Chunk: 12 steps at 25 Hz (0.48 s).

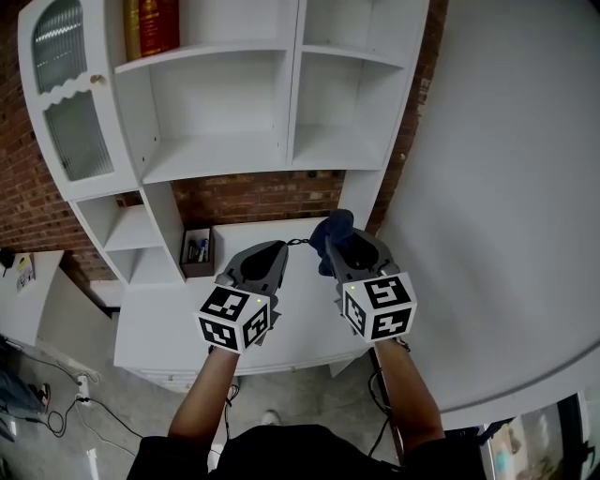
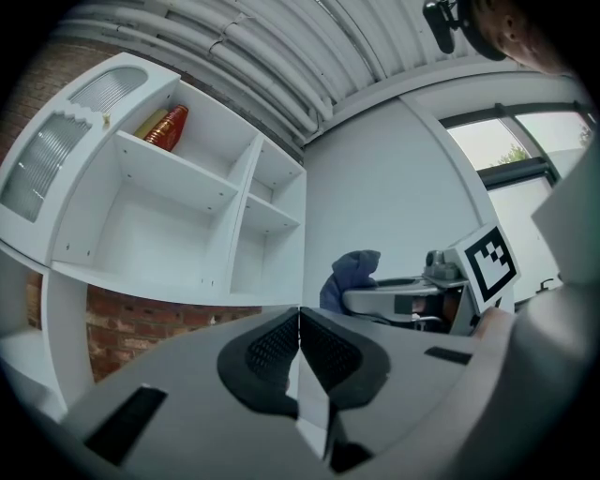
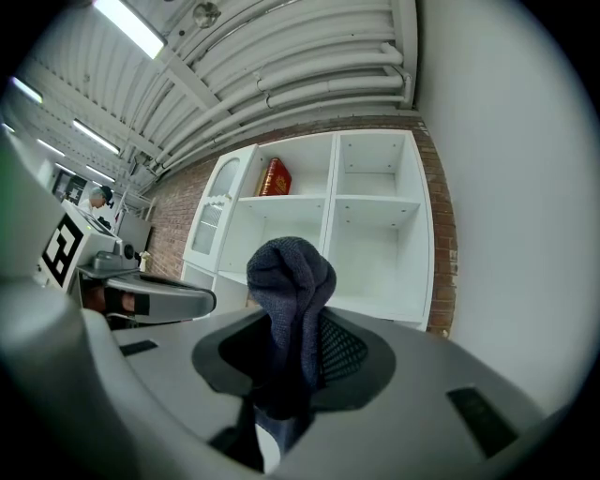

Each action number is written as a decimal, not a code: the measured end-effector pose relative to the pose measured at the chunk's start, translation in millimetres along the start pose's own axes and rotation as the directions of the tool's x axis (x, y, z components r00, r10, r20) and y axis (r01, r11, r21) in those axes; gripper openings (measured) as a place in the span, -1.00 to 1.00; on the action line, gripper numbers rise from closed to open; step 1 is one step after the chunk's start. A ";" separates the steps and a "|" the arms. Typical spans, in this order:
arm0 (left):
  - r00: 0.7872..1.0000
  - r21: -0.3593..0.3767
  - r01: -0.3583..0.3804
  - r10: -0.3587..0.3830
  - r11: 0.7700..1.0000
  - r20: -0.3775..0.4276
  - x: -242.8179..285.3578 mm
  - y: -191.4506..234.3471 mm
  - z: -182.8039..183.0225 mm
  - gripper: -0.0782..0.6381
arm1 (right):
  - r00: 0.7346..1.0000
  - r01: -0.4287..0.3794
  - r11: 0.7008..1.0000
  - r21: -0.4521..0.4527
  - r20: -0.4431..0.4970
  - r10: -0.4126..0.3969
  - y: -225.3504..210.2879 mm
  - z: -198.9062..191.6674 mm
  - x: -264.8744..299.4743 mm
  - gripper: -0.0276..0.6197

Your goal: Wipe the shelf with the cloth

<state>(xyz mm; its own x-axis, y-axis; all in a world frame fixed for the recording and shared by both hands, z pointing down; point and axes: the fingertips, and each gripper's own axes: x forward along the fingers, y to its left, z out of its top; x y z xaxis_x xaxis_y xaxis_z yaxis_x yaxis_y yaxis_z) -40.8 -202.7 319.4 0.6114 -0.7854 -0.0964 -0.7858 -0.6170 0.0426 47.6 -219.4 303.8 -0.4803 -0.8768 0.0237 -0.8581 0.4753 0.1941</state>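
Nearest the person, the left gripper [image 1: 277, 249] hung with its 2 jaws pressed together on nothing, the right gripper [image 1: 343, 246] just right of it was clamped on a bunched dark blue cloth [image 3: 291, 277], and beyond both stood the white shelf unit [image 1: 225, 157] against a brick wall [image 1: 255, 197], with a red book [image 1: 159, 24] on its upper left shelf.

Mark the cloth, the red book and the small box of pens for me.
cloth [image 3: 291, 272]: right gripper view, on its bunched dark blue top.
red book [image 1: 157, 23]: head view, middle of its visible red side, top shelf.
box of pens [image 1: 197, 270]: head view, on its front wall.
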 end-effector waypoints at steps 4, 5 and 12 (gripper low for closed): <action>1.000 0.002 0.004 -0.004 1.000 -0.006 -5.3 -26.1 -3.0 -0.73 | 1.000 -0.013 1.000 0.005 -0.001 0.013 -1.7 -5.3 -23.8 -0.51; 1.000 0.004 0.003 -0.003 1.000 -0.007 -6.8 -32.0 -3.2 -0.73 | 1.000 -0.017 1.000 0.004 -0.002 0.017 -2.0 -6.2 -29.3 -0.51; 1.000 0.013 -0.023 0.023 1.000 -0.015 -24.2 -60.5 -5.4 -0.73 | 0.999 -0.044 0.999 0.014 0.000 0.044 0.7 -11.3 -59.5 -0.51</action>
<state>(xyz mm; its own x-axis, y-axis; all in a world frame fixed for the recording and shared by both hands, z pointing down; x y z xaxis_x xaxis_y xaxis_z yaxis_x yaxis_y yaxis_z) -7.6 -146.6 324.5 0.5946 -0.8000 -0.0802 -0.8007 -0.5983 0.0323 77.7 -167.8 313.6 -0.5174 -0.8551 0.0326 -0.8387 0.5143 0.1790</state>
